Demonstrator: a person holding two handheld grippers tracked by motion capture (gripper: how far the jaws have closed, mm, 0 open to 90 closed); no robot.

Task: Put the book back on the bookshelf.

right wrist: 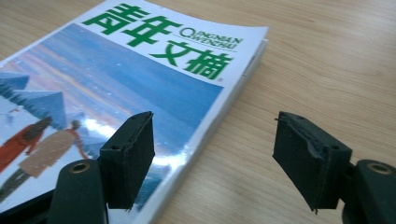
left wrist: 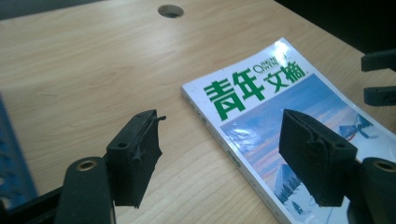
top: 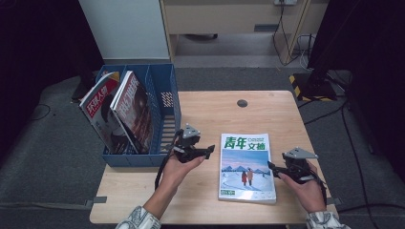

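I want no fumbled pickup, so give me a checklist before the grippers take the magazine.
1. Magazine lies flat on the table, nothing on it: ok.
2. Left gripper open, spine edge between its jaws in its own view: ok.
3. Right gripper open, at the magazine's right edge: ok.
4. Pads pressing on the cover: not ok, none grips yet.
5. Free slot in the blue rack beside the two standing magazines: ok.

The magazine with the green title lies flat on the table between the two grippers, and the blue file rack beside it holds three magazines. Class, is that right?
Not quite. The high view shows the blue file rack holding two magazines, not three. The magazine with the green title does lie flat on the table between the grippers.
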